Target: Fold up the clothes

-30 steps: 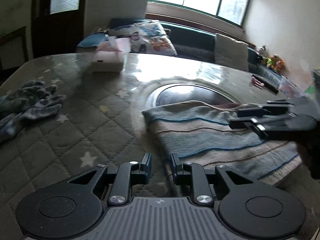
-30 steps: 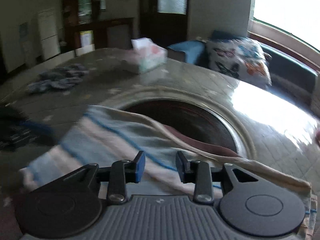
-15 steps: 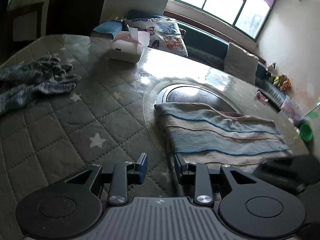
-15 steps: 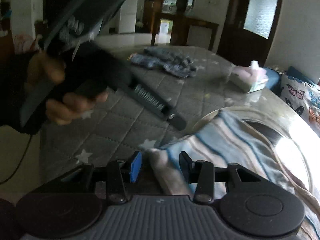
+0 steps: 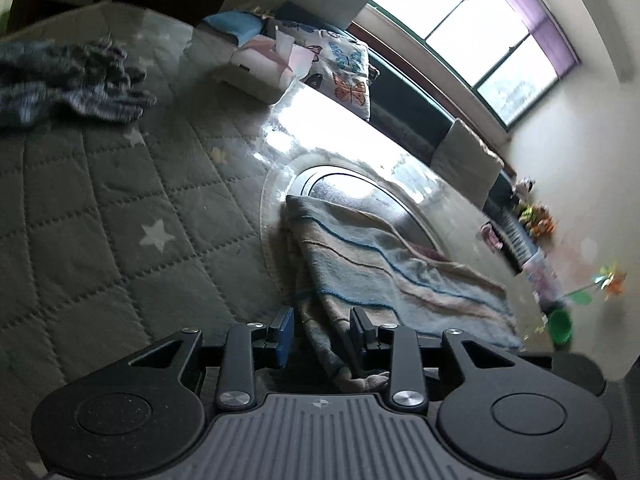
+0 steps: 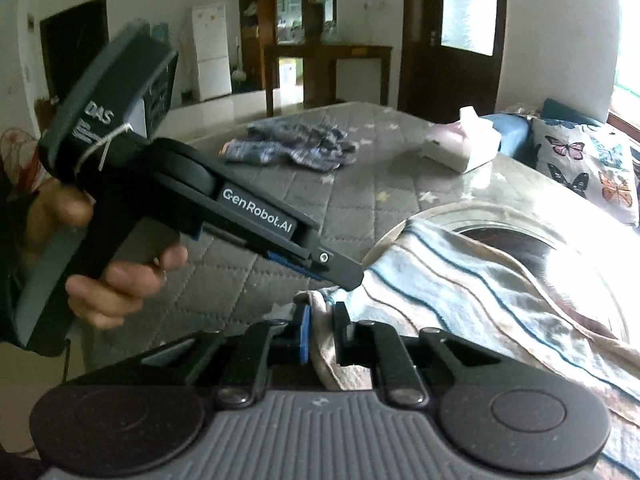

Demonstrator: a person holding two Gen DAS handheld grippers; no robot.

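A striped towel-like cloth [image 5: 384,264] in pale blue, beige and white lies folded on the quilted table, partly over a round glass inset. My left gripper [image 5: 322,334] is open with the cloth's near corner lying between its fingers. In the right wrist view the same cloth [image 6: 472,288] runs to the right, and my right gripper [image 6: 322,330] has closed on its near corner edge. The left gripper [image 6: 340,276] shows there too, held in a hand, its tip just above that same corner.
A crumpled blue-grey garment [image 5: 68,80] lies at the far left of the table, also in the right wrist view [image 6: 296,148]. A tissue box [image 5: 260,68] stands at the back. A butterfly cushion [image 5: 340,68] and sofa lie beyond. A green cup [image 5: 560,326] is at the right.
Both grippers came down to the cloth's near corner. The right gripper narrowed onto the cloth edge. The left gripper opened wider and moved over the corner.
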